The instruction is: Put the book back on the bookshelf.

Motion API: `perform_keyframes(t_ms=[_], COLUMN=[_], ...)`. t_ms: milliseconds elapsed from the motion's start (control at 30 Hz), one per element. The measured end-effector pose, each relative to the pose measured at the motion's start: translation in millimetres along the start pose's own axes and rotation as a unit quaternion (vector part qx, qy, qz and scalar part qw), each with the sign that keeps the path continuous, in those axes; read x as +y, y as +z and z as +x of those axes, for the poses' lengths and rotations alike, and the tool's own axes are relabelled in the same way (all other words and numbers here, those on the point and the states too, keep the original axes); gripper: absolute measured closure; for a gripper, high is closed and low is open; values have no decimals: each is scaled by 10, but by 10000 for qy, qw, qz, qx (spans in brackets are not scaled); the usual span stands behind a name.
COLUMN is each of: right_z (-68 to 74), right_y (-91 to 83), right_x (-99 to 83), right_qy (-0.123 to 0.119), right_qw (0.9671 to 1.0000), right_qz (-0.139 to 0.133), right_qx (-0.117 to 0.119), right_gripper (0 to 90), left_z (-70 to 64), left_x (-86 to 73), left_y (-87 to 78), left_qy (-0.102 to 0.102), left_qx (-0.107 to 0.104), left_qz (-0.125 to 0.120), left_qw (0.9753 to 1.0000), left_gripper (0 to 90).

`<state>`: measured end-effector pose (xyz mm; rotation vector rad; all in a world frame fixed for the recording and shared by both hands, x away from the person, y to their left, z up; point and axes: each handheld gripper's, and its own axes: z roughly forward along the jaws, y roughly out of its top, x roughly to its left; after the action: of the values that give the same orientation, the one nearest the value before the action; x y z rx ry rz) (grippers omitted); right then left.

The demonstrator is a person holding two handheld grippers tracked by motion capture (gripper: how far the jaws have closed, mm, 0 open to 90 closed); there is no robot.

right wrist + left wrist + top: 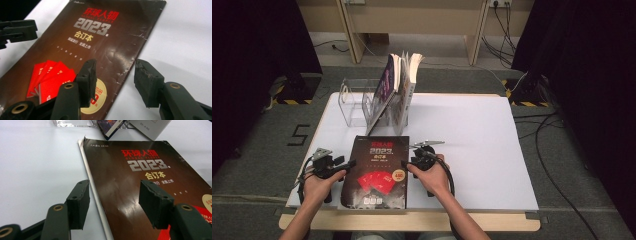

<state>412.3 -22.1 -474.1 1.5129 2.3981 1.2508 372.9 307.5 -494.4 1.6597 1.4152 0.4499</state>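
A dark brown book (377,170) with red cards and "2023" on its cover lies flat near the table's front edge. My left gripper (348,164) is open at the book's left edge; in the left gripper view its jaws straddle that edge of the book (140,185), gripper (113,202). My right gripper (405,164) is open at the book's right edge; in the right gripper view the book (100,45) edge runs between the jaws of the gripper (115,80). Neither gripper holds anything.
A clear acrylic rack (354,100) stands at the back left of the white table (472,145), with books (399,85) leaning upright in it. The left gripper's jaw (17,30) shows far off in the right gripper view. Cables lie on the floor to the right.
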Motion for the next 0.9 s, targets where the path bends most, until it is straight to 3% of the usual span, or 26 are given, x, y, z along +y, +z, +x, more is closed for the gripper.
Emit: perform_keyframes(t_ms=[533, 900], right_z=[-2, -10], right_y=[148, 183], right_x=[-6, -6], right_qy=[138, 213], right_qw=[9995, 9994], right_qz=[275, 278], right_qx=[-19, -18], right_gripper=[527, 528], left_z=[16, 10], left_x=[-67, -69], left_y=[52, 56], left_qy=[-191, -201], left_qx=[-54, -81], left_qz=[330, 350], left_qw=[9993, 9992], left_gripper=[438, 451])
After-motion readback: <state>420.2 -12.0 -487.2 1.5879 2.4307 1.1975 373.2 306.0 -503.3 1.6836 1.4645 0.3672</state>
